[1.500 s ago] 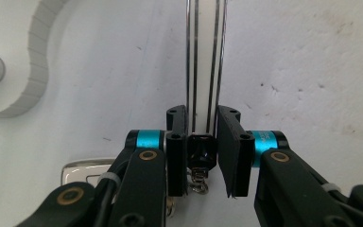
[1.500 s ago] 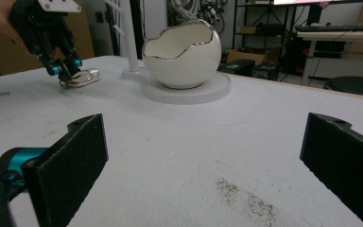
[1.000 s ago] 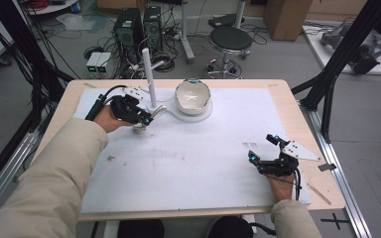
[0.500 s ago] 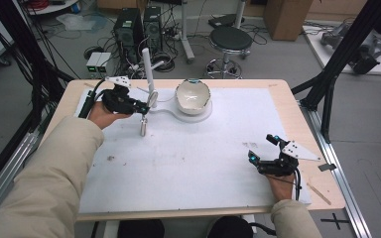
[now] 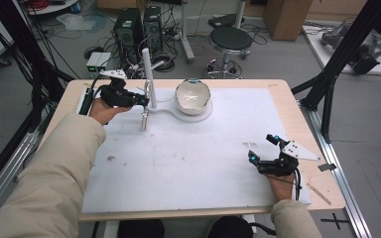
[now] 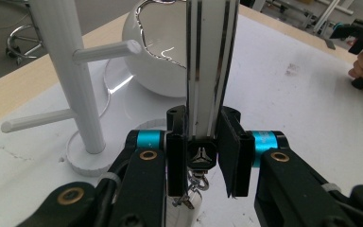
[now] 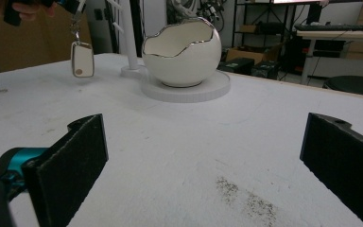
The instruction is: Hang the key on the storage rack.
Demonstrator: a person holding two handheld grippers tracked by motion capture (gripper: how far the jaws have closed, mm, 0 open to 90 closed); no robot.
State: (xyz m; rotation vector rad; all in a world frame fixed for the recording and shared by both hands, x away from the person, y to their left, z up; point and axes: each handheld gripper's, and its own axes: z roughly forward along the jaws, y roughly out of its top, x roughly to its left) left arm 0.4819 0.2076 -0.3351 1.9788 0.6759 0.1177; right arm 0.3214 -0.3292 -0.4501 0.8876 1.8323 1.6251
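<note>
Left hand-held gripper (image 5: 141, 100) is clamped on the top end of a small key fob (image 5: 143, 120), which dangles just below its jaws, clear of the surface (image 5: 188, 163). Prob. light, rigid, smooth plastic w/ a loose ring; grip the flat body, not the ring. Peg stand (image 5: 149, 74) is just beside. Right hand-held gripper (image 5: 264, 153): jaws wide apart, nothing held.

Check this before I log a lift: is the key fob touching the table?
Apart. The right gripper view shows the key fob hanging from the left gripper, clear above the table.

Peg stand (image 5: 149, 74) left of bowl (image 5: 193, 96) on disc base (image 5: 206, 113); key fob (image 5: 144, 119) before stand.
</note>
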